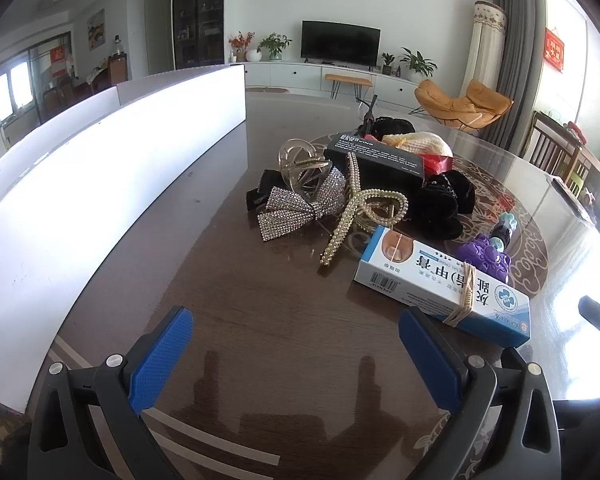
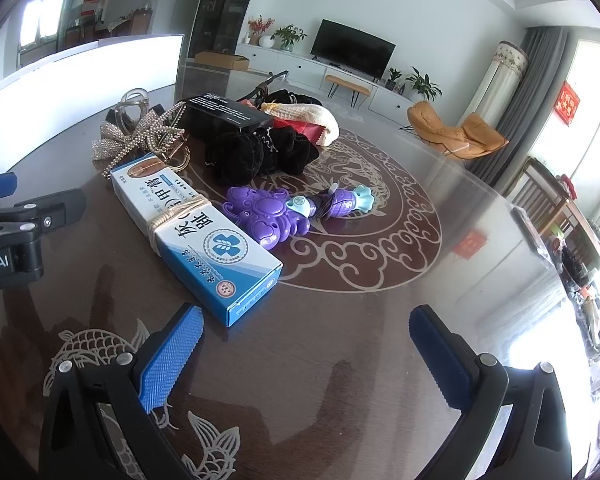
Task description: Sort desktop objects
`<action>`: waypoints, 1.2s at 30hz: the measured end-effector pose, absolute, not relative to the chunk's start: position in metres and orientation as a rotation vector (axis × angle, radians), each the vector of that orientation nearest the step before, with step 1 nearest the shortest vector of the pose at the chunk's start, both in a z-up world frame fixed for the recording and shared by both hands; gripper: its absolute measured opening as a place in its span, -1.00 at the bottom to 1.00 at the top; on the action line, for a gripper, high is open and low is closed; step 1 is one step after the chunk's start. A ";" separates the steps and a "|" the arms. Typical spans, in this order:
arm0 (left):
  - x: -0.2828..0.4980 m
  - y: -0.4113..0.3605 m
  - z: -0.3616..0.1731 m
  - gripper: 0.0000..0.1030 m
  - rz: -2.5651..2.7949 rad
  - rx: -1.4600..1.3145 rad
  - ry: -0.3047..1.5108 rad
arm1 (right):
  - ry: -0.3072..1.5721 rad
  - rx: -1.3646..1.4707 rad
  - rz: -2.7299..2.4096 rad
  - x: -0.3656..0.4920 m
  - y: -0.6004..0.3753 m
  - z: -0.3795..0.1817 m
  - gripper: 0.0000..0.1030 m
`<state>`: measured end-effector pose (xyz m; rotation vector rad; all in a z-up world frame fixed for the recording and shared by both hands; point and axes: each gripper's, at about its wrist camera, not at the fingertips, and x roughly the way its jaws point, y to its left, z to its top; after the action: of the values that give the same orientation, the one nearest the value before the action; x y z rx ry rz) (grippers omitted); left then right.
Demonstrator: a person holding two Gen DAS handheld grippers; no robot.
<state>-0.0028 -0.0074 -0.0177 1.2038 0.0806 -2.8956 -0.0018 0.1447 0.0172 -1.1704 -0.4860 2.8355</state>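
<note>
Hovering over the dark glossy tabletop (image 1: pixel 228 312), both grippers, left (image 1: pixel 296 334) and right (image 2: pixel 306 334), were held with fingers spread, empty; the white-and-blue rubber-banded carton (image 2: pixel 196 236) lay between them amid piled accessories toward the middle.

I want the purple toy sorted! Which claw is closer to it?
Right. The right claw faces the purple toy across bare table; the left claw sits behind the blue-and-white box, the toy beyond it.
</note>
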 end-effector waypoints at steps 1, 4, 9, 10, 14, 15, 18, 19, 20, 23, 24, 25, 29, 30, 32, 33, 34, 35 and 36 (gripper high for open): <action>-0.003 -0.007 -0.018 1.00 -2.895 1.204 0.080 | -0.485 -1.170 2.835 -0.002 0.145 0.017 1.00; -0.002 -0.007 -0.018 1.00 -2.897 1.202 0.078 | -0.486 -1.169 2.835 -0.002 0.145 0.017 1.00; -0.002 -0.008 -0.018 1.00 -2.898 1.200 0.079 | -0.489 -1.174 2.835 -0.001 0.145 0.017 1.00; -0.002 -0.008 -0.018 1.00 -2.898 1.201 0.085 | -0.490 -1.175 2.834 -0.001 0.145 0.017 1.00; -0.003 -0.011 -0.018 1.00 -2.894 1.209 0.120 | -0.490 -1.176 2.833 -0.002 0.145 0.017 1.00; -0.003 -0.012 -0.018 1.00 -2.892 1.211 0.130 | -0.490 -1.177 2.833 -0.002 0.145 0.017 1.00; -0.003 -0.014 -0.018 1.00 -2.892 1.215 0.157 | -0.487 -1.185 2.829 -0.003 0.145 0.015 1.00; -0.003 -0.014 -0.018 1.00 -2.895 1.214 0.159 | -0.484 -1.188 2.827 -0.003 0.146 0.015 1.00; -0.003 -0.014 -0.018 1.00 -2.897 1.211 0.156 | -0.481 -1.190 2.827 -0.003 0.146 0.015 1.00; -0.003 -0.011 -0.018 1.00 -2.903 1.203 0.133 | -0.470 -1.196 2.827 -0.004 0.147 0.015 1.00; -0.003 -0.010 -0.018 1.00 -2.904 1.201 0.125 | -0.468 -1.195 2.827 -0.004 0.148 0.015 1.00; -0.002 -0.009 -0.018 1.00 -2.904 1.199 0.119 | -0.468 -1.194 2.828 -0.004 0.148 0.015 1.00; -0.002 -0.010 -0.018 1.00 -2.905 1.202 0.119 | -0.475 -1.197 2.828 -0.004 0.147 0.014 1.00; -0.002 -0.011 -0.018 1.00 -2.904 1.203 0.123 | -0.475 -1.199 2.828 -0.004 0.147 0.014 1.00; -0.002 -0.012 -0.018 1.00 -2.903 1.203 0.132 | -0.474 -1.202 2.828 -0.004 0.147 0.014 1.00; -0.003 -0.012 -0.018 1.00 -2.903 1.204 0.135 | -0.473 -1.203 2.828 -0.004 0.147 0.014 1.00; -0.003 -0.012 -0.018 1.00 -2.902 1.204 0.136 | -0.472 -1.204 2.828 -0.004 0.147 0.014 1.00; -0.002 -0.012 -0.018 1.00 -2.902 1.204 0.135 | -0.472 -1.204 2.828 -0.004 0.147 0.014 1.00; -0.002 -0.012 -0.019 1.00 -2.903 1.204 0.134 | -0.473 -1.204 2.828 -0.005 0.147 0.014 1.00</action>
<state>-0.0024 -0.0120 -0.0185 1.2043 0.1342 -2.9026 -0.0046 0.1469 0.0142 -1.2036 -0.4728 2.8283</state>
